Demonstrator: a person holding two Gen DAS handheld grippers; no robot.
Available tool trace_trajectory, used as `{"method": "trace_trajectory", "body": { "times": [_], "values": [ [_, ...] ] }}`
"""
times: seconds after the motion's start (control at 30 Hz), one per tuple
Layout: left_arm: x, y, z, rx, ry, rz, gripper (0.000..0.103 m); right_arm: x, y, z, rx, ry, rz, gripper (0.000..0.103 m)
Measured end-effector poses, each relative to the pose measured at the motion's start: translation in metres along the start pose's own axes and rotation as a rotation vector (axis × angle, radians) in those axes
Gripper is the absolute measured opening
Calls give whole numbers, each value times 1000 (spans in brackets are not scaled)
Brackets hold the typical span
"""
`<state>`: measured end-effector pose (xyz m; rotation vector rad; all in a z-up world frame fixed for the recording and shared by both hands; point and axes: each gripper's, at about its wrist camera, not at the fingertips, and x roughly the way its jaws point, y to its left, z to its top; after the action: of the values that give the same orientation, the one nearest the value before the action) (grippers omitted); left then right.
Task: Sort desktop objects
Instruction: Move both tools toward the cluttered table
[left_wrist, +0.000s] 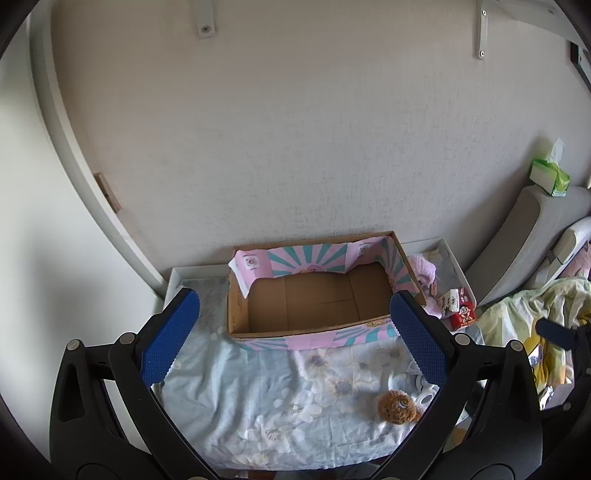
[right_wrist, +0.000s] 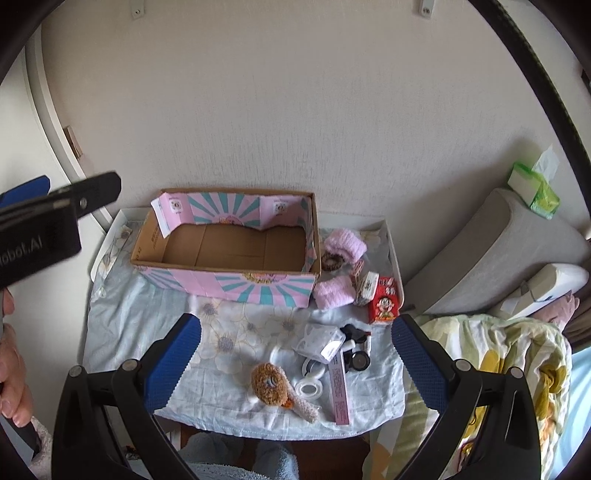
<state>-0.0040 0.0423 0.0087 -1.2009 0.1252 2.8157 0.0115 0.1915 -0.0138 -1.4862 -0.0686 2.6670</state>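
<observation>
Tool (right_wrist: 295, 356) open, pink striped box (right_wrist: 236, 284) empty

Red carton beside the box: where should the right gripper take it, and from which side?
Grip the red carton across its two long side faces, coming from above. It seems to lie flat on the cloth, its right side clear, a white packet crowding its left. The right gripper is open.

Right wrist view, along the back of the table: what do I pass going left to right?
Cardboard box → pink fuzzy cloth → red carton → grey cushion → green tissue pack.
</observation>
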Motion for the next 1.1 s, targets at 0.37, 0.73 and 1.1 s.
{"method": "trace_trajectory", "body": {
  "times": [0.37,0.73,1.1],
  "values": [
    [7,-3,-3,-3,19,-12,103,-15,-16,0,55,-99,12,103],
    [-8,-14,2,30,-3,-19,103,-49,-34,16,74,-255,-25,103],
    [-17,-38,2,53,-8,-50,103,-59,-53,4,33,-243,-7,103]
  ]
}}
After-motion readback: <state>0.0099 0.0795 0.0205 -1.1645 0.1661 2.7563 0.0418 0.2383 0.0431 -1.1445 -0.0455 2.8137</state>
